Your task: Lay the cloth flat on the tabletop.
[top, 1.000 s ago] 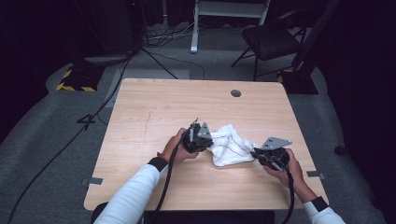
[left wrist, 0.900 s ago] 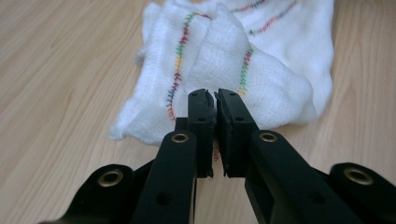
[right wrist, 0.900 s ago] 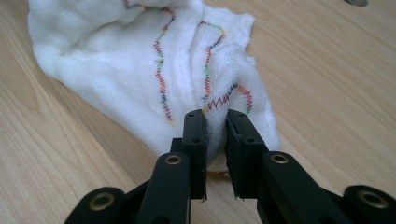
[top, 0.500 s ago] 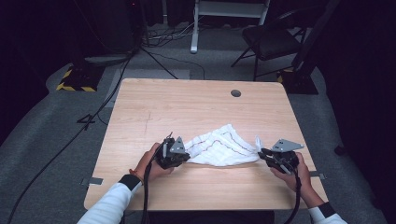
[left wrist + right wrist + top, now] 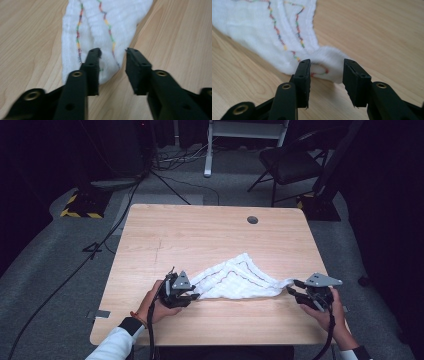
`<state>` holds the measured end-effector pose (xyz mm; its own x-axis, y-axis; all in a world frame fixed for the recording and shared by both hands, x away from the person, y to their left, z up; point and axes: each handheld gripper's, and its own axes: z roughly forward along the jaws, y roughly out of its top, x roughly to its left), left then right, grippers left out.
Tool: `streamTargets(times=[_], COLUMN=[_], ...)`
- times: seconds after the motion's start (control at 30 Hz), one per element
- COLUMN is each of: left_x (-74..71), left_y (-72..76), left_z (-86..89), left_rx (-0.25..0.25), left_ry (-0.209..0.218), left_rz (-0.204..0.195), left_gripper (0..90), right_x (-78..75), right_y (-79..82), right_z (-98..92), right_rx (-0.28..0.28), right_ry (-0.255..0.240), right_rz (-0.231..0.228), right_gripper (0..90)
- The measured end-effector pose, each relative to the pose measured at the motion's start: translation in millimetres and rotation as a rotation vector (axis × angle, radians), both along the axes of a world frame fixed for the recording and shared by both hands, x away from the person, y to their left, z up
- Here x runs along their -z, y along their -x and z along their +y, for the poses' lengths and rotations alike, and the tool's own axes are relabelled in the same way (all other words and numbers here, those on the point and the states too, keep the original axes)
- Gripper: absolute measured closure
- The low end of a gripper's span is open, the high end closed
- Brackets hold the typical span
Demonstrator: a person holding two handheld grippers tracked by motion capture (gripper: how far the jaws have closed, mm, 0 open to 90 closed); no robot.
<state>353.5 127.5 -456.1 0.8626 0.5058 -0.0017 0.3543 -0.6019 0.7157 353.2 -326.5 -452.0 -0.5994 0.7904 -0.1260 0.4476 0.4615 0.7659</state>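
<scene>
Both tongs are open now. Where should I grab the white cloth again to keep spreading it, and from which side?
Probably its two near corners. The white cloth lies stretched between the left tongs and the right tongs, tapering to a narrow end just ahead of each open pair. Come in low along the table from each outer side, one jaw under the tip, since the rumpled right corner lifts slightly.

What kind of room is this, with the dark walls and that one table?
Probably a lab or recording studio, not a home. A bare wooden table stands alone on grey carpet, cables trail across the floor to stands, and a folding chair sits in the dark behind. A person works a white cloth with hand-held grippers.
</scene>
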Motion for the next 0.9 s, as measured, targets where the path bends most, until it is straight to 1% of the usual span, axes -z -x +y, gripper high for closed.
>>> streamTargets(times=[0.03,0.07,0.1,0.13,0.17,0.2,0.23,0.27,0.3,0.33,0.37,0.4,0.43,0.47,0.5,0.53,0.57,0.6,0.63,0.67,0.7,0.73,0.77,0.83,0.9], left_x=[-1.0,-1.0,-0.7,0.6,2.5,2.5,8.1,11.0,14.0,14.0,18.0,19.9,21.5,23.0,24.4,25.8,25.8,27.3,27.3,27.0,26.9,26.7,26.7,26.4,26.5], left_y=[0.0,0.0,-0.4,-1.5,-3.4,-3.4,-7.6,-10.4,-13.1,-13.1,-16.1,-17.6,-19.1,-20.8,-22.7,-24.7,-24.7,-27.1,-27.1,-27.7,-27.9,-29.4,-31.6,-34.4,-39.5], left_z=[-4.1,-4.1,-14.8,-21.0,-26.6,-26.6,-36.6,-40.1,-42.5,-42.5,-44.2,-43.9,-42.1,-39.5,-37.1,-35.0,-35.0,-32.1,-32.1,-32.1,-32.6,-32.3,-31.4,-30.1,-26.9], left_rx=[-0.002,-0.002,-0.008,-0.007,0.006,0.006,0.017,0.019,0.031,0.031,0.037,0.041,0.044,0.038,0.032,0.036,0.036,0.042,0.042,0.046,0.054,0.057,0.053,0.051,0.031], left_ry=[0.005,0.005,0.008,-0.002,-0.013,-0.013,-0.039,-0.057,-0.054,-0.054,-0.088,-0.104,-0.11,-0.111,-0.107,-0.109,-0.109,-0.116,-0.116,-0.127,-0.14,-0.149,-0.143,-0.145,-0.16], left_rz=[0.0,0.0,0.0,-0.002,0.003,0.003,0.009,0.017,0.038,0.038,0.043,0.034,0.037,0.032,0.041,0.053,0.053,0.054,0.054,0.045,0.03,0.025,0.036,0.038,0.015], left_gripper=[51.3,46.2,40.5,37.6,36.3,34.2,34.9,35.4,37.0,41.3,48.6,51.6,56.3,63.6,66.6,68.7,71.3,73.2,75.1,76.8,77.9,78.5,78.9,79.6,79.9], right_x=[-3.3,-6.2,-8.7,-10.8,-12.2,-12.2,-12.9,-12.1,-10.1,-6.9,-2.9,1.9,6.9,11.5,15.4,19.1,19.1,25.2,25.2,29.9,30.6,30.2,29.7,29.9,30.1], right_y=[0.0,-0.4,-1.2,-2.6,-4.1,-4.1,-7.6,-9.6,-12.3,-15.5,-18.9,-22.6,-26.1,-28.9,-31.2,-32.8,-32.8,-34.3,-34.3,-35.3,-35.1,-34.2,-33.0,-29.7,-28.3], right_z=[-1.8,-3.0,-3.0,-2.2,-0.2,-0.2,6.2,9.7,13.1,15.8,18.1,19.8,20.1,19.4,18.1,16.7,16.7,13.7,13.7,9.9,8.6,8.5,9.1,11.3,12.4], right_rx=[0.008,0.008,0.007,-0.001,-0.011,-0.011,-0.04,-0.055,-0.065,-0.08,-0.09,-0.098,-0.104,-0.11,-0.114,-0.119,-0.119,-0.127,-0.127,-0.135,-0.148,-0.153,-0.164,-0.18,-0.183], right_ry=[-0.012,-0.023,-0.031,-0.035,-0.035,-0.035,-0.021,-0.008,0.005,0.016,0.034,0.064,0.083,0.081,0.084,0.088,0.088,0.11,0.11,0.086,0.079,0.075,0.079,0.086,0.083], right_rz=[-0.011,-0.025,-0.035,-0.04,-0.044,-0.044,-0.055,-0.053,-0.048,-0.038,-0.023,-0.005,0.015,0.04,0.061,0.077,0.077,0.106,0.106,0.145,0.157,0.164,0.165,0.171,0.175], right_gripper=[54.8,54.4,53.5,53.0,52.7,52.7,51.7,51.3,50.4,50.0,50.0,49.9,49.6,49.6,49.8,51.9,51.9,54.6,54.6,59.4,61.8,65.2,67.1,68.4,68.4])
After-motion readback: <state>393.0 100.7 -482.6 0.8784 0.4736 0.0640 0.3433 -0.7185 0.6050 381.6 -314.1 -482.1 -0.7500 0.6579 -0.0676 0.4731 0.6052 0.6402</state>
